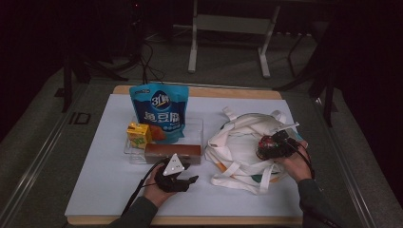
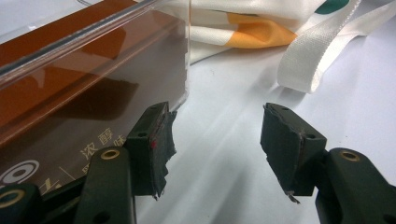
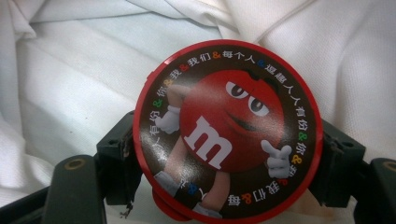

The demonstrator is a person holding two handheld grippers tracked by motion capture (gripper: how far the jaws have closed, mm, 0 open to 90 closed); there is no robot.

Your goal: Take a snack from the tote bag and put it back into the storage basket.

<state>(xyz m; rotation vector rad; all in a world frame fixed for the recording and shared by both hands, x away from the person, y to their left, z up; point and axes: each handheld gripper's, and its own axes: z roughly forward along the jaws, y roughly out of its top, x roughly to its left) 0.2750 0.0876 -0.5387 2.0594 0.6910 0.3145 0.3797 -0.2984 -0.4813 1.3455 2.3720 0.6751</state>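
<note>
A: Right claw [image 3: 224, 154]?
B: Clamped on round M&M's tin [image 3: 227, 130], over white tote bag [image 1: 242, 142] at 3 o'clock on table [image 1: 95, 180].
A: Left claw [image 2: 215, 144]?
B: Apart, empty, beside brown box [image 2: 70, 93].

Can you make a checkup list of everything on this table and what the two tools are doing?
Surface: pale sheet over a wooden table.
Job's things: round red candy tin; white cloth bag under it.
Clutter: clear tray holding a brown box, yellow carton and blue pouch.
Grippers: right tool shut on the candy tin; left tool open beside the tray.
Cables: black cable trails from the left tool.
Surroundings: dark floor, metal stand behind.
</note>
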